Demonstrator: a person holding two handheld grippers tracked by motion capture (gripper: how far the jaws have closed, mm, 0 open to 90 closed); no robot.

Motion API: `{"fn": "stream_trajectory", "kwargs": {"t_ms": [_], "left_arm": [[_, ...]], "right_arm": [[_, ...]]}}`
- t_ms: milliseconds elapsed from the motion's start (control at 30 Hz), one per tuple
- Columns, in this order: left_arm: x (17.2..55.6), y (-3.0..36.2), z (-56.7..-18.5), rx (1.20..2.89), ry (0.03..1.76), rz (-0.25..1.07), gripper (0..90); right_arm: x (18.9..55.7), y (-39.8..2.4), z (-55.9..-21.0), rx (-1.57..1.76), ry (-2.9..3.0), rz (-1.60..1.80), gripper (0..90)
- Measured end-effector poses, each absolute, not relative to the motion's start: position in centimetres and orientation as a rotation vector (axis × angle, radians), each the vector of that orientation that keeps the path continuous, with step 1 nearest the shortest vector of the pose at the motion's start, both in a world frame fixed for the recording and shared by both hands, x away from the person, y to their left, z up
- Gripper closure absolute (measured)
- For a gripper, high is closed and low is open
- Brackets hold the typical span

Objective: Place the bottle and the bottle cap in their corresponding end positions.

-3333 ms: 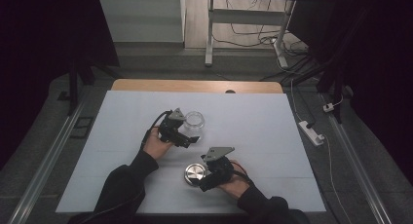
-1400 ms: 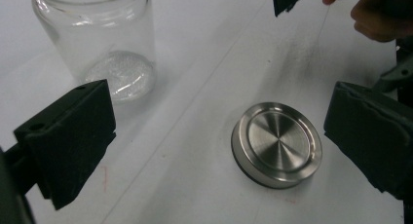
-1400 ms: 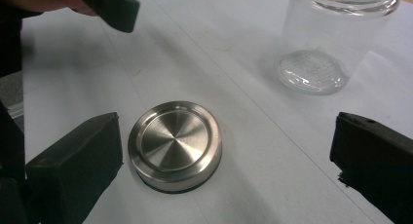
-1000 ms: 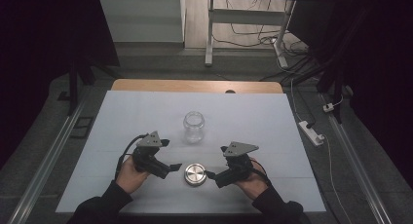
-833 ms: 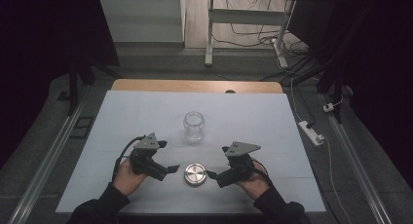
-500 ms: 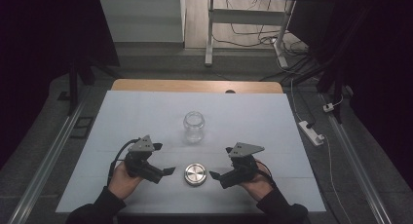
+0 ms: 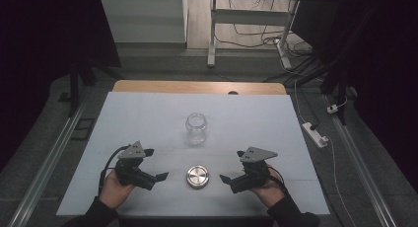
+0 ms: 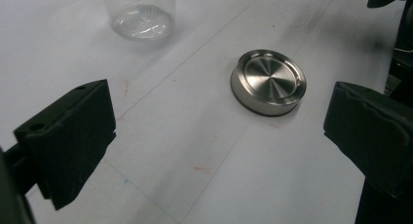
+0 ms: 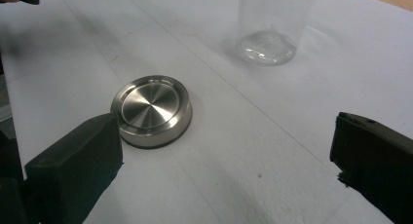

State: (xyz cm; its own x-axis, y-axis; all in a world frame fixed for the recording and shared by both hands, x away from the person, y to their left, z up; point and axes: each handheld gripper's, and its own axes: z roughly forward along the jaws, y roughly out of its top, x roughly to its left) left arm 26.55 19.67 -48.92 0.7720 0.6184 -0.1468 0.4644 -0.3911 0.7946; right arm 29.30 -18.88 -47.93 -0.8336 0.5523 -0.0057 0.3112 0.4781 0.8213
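A clear glass jar (image 7: pixel 196 128) stands upright without a lid at the table's middle. Nearer the front edge lies its round metal lid (image 7: pixel 197 177), flat on the white table. My left gripper (image 7: pixel 156 166) rests to the left of the lid and my right gripper (image 7: pixel 230 168) to its right, both pointing inward at it. In the left gripper view the jaws of the left gripper (image 8: pixel 219 136) stand wide open, with the lid (image 8: pixel 269 83) and jar (image 8: pixel 141 14) ahead. The right gripper (image 9: pixel 224 156) is also open, with the lid (image 9: pixel 152 109) just beyond its left jaw and the jar (image 9: pixel 272 24) farther off.
The white table (image 7: pixel 276 138) has a wooden strip along its far edge. A white power strip (image 7: pixel 315 134) lies on the floor to the right. Metal rails run along both sides of the table. Desk legs and cables stand beyond the far edge.
Earlier the left gripper was at the jar and the right at the lid. Both have drawn back toward the front edge and apart, leaving jar and lid standing free.
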Motion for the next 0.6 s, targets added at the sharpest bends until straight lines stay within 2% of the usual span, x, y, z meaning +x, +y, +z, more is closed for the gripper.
{"fn": "stream_trajectory", "kwargs": {"t_ms": [600], "left_arm": [[23.6, 23.5, -49.6, 2.014, 0.915, 0.261, 0.0]], "right_arm": [[28.4, -22.8, -48.0, 0.864, 2.377, 1.259, 0.0]]}}
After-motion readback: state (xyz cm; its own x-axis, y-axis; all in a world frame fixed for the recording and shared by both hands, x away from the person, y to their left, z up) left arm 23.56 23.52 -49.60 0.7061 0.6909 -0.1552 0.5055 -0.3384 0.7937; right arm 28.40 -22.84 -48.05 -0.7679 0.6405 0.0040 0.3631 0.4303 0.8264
